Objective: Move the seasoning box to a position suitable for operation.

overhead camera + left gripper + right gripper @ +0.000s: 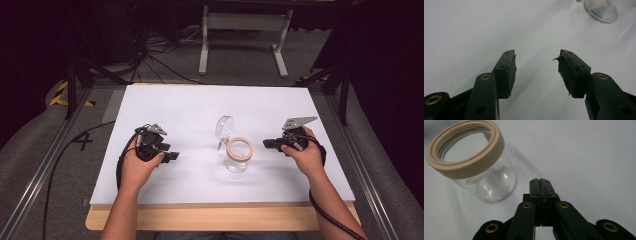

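A clear glass jar (238, 156) with a beige ring around its mouth stands upright near the middle of the white table (190, 105). Its round glass lid (224, 128) hangs tilted open behind it. The jar (476, 162) sits close ahead and to the left in the right gripper view. My right gripper (267, 144) rests to the jar's right, pointing at it, jaws pressed together with nothing between them (540, 182). My left gripper (175, 156) lies to the jar's left, apart from it, jaws spread wide and empty (537, 62). The jar's base (602, 10) shows at the upper right of the left gripper view.
The white sheet covers a wooden tabletop (210, 220) whose front edge lies nearest the person. Metal rails (30, 200) flank both sides. A white frame stand (245, 30) and cables (155, 55) lie on the floor beyond the far edge.
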`<state>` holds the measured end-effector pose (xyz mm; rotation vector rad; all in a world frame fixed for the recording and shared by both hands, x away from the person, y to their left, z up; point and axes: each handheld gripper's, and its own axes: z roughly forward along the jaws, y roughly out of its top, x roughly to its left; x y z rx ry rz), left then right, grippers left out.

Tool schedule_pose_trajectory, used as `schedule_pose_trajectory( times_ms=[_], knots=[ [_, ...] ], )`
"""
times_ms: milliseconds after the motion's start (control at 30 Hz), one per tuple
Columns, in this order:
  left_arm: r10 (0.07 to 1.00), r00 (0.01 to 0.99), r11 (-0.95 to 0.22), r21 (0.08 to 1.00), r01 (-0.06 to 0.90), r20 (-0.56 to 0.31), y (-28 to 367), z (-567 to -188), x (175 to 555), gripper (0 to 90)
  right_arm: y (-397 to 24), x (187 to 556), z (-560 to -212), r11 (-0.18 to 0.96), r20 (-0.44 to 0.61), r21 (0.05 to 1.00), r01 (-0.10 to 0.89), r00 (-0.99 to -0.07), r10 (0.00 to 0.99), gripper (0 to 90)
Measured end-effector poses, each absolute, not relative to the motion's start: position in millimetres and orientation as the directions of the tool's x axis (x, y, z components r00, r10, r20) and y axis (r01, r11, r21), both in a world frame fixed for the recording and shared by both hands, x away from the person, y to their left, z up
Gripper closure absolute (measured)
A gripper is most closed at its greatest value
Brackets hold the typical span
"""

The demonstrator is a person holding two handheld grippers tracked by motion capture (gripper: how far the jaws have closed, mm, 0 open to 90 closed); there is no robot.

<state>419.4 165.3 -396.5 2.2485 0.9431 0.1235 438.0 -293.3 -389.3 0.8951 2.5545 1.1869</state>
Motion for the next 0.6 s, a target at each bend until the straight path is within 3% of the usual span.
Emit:
schedule_pose_trajectory(
  times_ms=[500,600],
  knots=[
    [0.611,0.771,-0.481,0.688,0.544,-0.183,161,-369,403,48.7,-278,434,-390,0.482,0.113,0.764,0.428,-0.825,0.554,90.0],
    [0.584,0.79,-0.488,0.698,0.524,-0.185,154,-363,400,48.9,-263,430,-391,0.525,0.088,0.753,0.397,-0.851,0.517,90.0]
  ],
)
